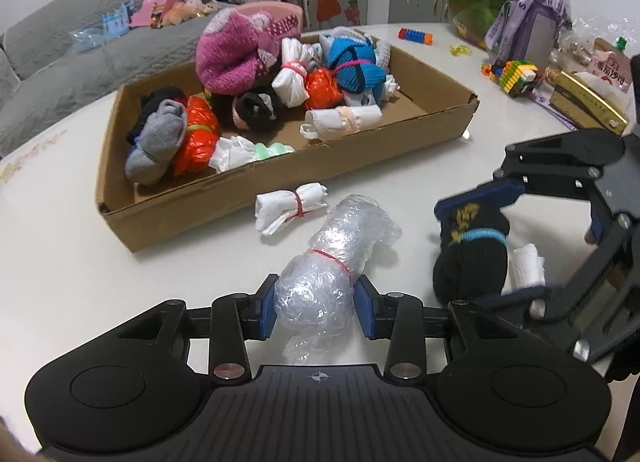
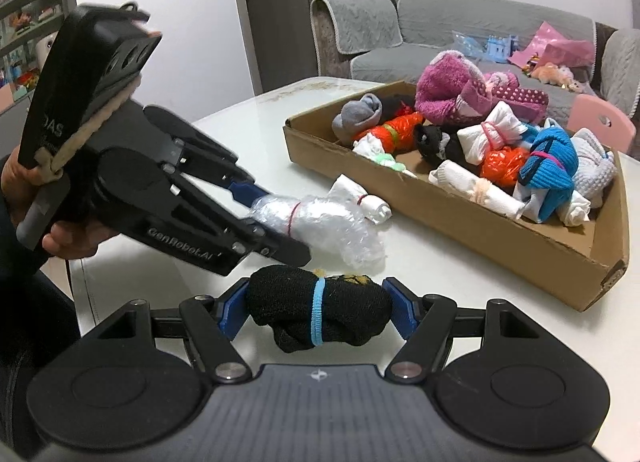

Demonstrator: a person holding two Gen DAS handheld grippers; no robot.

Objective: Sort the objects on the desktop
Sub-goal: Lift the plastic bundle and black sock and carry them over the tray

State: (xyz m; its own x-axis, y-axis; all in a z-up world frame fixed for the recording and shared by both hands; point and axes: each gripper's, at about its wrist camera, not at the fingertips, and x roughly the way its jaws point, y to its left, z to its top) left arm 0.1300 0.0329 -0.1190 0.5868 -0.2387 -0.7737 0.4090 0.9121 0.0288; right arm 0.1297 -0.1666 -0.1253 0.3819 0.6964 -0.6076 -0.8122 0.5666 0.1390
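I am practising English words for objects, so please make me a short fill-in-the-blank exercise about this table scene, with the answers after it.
1. The left gripper is shut on a bundle of clear ____ wrap tied with a red band.
2. The black sock roll in the right gripper has a light ____ band around it.
3. The cardboard box is ____ of the sock rolls inside it.
4. The white bag bundle lies ____ the box, on the table.

Answers: bubble; blue; full; outside

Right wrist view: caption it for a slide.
Right gripper clamps black sock roll; left gripper grips bubble-wrap bundle beside cardboard box.
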